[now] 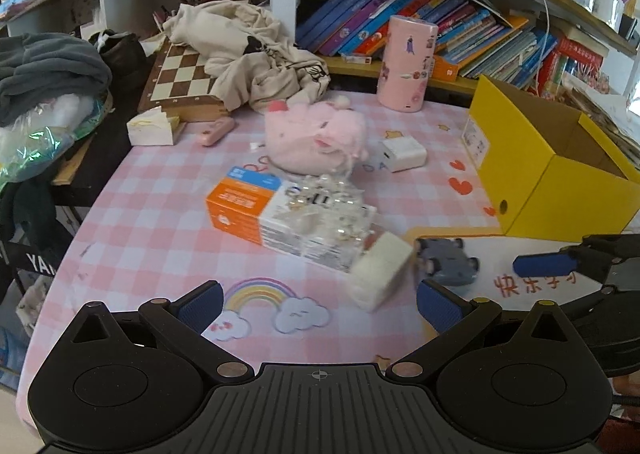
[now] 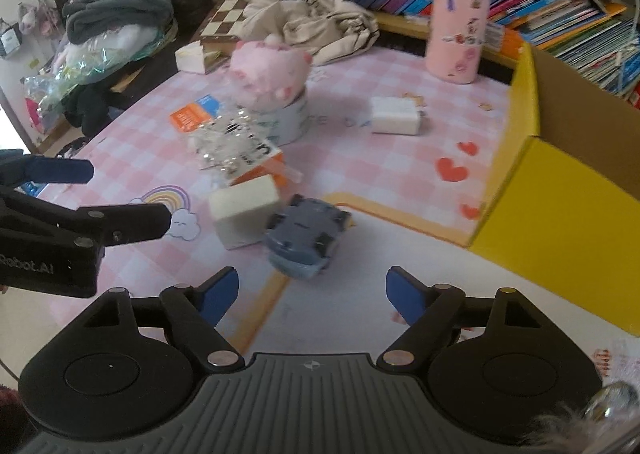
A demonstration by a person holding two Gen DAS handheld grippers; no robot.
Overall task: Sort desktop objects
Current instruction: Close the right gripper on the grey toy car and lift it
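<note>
Left gripper: the left gripper [image 1: 318, 304] sits low at the bottom of its own view, pointing across the mat [image 1: 160, 222]. Its blue fingers are wide apart and hold nothing. In the right view it [image 2: 128, 196] comes in from the left edge, and there too its fingers are apart.

Right gripper: the right gripper [image 2: 312, 300] is low at the bottom of its view, fingers spread wide, nothing between them. In the left view it [image 1: 548, 274] pokes in from the right edge.

Toy car: a small grey-blue car [image 2: 306, 240] lies in the middle of the right view, just above the right gripper's open fingers (it looks tipped, wheels showing). It is in the lower right of the left view [image 1: 448, 262].

White block: a cream block [image 1: 380, 272] touches the car's left side, tilted and a bit blurry.

Orange box: an orange and white box [image 1: 256, 210] lies in the middle of the left view with a shiny clear bag [image 1: 332, 202] on top.

Pink plush: a fluffy pink toy [image 1: 316, 138] sits above the box, on a tape roll [image 2: 290, 122].

White charger: the charger [image 1: 402, 154] lies right of the plush.

Pink can: the can [image 1: 406, 64] stands upright near the books [image 1: 460, 30].

Yellow box: an open yellow box [image 1: 560, 190] stands at the right edge.
</note>
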